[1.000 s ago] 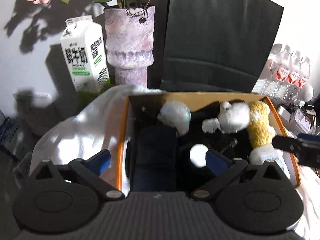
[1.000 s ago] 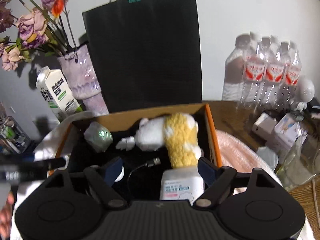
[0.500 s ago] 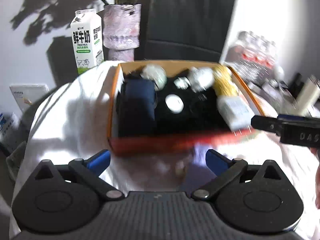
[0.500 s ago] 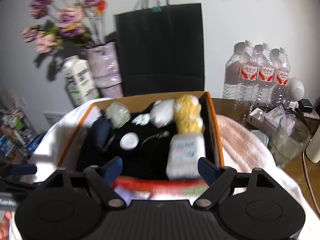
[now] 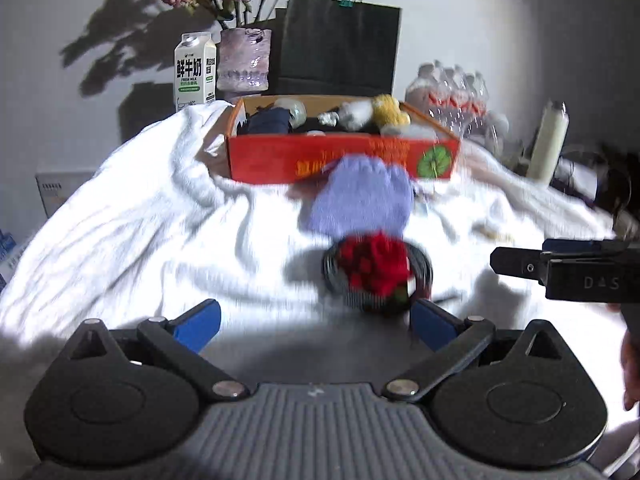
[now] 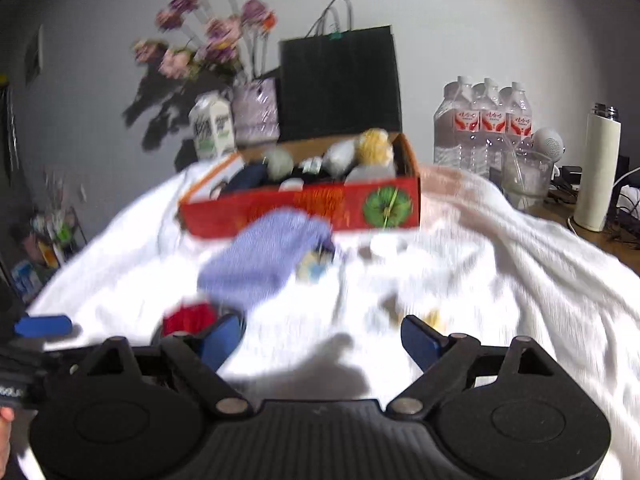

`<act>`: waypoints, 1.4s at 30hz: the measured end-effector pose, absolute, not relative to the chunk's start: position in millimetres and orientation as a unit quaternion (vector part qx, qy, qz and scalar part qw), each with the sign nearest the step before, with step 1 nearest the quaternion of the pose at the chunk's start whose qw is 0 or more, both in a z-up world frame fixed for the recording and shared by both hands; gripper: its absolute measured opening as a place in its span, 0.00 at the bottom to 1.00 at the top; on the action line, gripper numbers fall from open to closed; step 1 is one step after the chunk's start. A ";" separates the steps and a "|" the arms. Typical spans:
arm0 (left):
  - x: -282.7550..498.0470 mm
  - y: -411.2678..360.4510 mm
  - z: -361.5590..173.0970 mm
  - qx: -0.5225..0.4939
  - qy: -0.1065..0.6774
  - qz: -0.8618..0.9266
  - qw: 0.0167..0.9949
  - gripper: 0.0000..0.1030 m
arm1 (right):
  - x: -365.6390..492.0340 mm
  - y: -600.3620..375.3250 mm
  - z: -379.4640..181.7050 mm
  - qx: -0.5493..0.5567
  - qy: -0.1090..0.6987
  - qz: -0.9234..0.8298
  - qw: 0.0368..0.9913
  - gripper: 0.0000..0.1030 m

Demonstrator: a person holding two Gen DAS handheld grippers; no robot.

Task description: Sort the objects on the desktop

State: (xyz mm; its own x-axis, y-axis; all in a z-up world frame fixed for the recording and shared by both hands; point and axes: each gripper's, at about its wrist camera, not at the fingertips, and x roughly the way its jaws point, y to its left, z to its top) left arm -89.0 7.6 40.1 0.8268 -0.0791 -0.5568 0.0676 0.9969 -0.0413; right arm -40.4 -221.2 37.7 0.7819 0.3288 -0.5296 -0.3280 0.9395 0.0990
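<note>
So we've got both grippers hanging over the white cloth [image 5: 152,216], and neither has anything in it: the left gripper [image 5: 316,322] stands wide apart and bare, and the right gripper [image 6: 322,340] has its jaws opening, nothing between them either. Biggest worry from here, we reckon, is the red knitted thing [image 5: 376,266] sitting in a dark ring near the left gripper. It looks soft and lumpy, so a pinch could catch just the yarn or drag the ring along with it. The purple knit piece [image 5: 360,200] lies just beyond it, right in front of the orange box [image 5: 340,160], floppy and folded over, so it may snag the loose cloth underneath when grabbed. The box at the far side already looks pretty stuffed, so dropping more in could tip something back out. Everything's blurry, so details are iffy.
</note>
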 end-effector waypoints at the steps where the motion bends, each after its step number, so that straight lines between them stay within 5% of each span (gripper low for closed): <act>1: -95.6 4.1 36.8 0.007 0.285 -0.037 0.958 1.00 | -50.2 -220.5 32.7 -0.003 0.280 0.178 0.943 0.85; 15: -114.9 -8.4 30.1 -0.002 0.258 -0.078 0.963 0.98 | -92.4 -219.8 15.2 0.001 0.252 0.195 0.948 0.85; 20: -81.8 -8.0 47.4 -0.011 0.235 -0.096 0.967 0.72 | -67.5 -218.2 17.8 0.051 0.267 0.215 0.938 0.66; 24: -43.8 -9.6 47.4 -0.022 0.247 -0.106 0.963 0.69 | -50.6 -211.9 17.9 0.058 0.275 0.216 0.935 0.59; 27: -18.4 -11.3 38.5 -0.035 0.267 -0.124 0.955 0.56 | -39.6 -206.5 20.3 0.061 0.277 0.228 0.931 0.57; 29: -10.4 -10.0 31.9 -0.040 0.282 -0.120 0.951 0.29 | -32.1 -201.7 19.8 0.061 0.283 0.233 0.928 0.56; 34: -21.2 13.6 42.0 -0.089 0.272 -0.133 0.949 0.03 | -12.1 -188.5 17.0 0.055 0.302 0.243 0.920 0.54; 38: -36.2 39.5 56.4 -0.119 0.246 -0.120 0.954 0.03 | 5.7 -176.2 13.2 0.050 0.324 0.253 0.910 0.51; 41: -37.6 46.8 57.1 -0.115 0.244 -0.112 0.956 0.06 | 13.3 -167.2 12.8 0.044 0.334 0.257 0.906 0.22; 42: -37.1 46.5 55.5 -0.116 0.246 -0.118 0.955 0.12 | 11.5 -163.1 15.5 0.029 0.330 0.256 0.908 0.22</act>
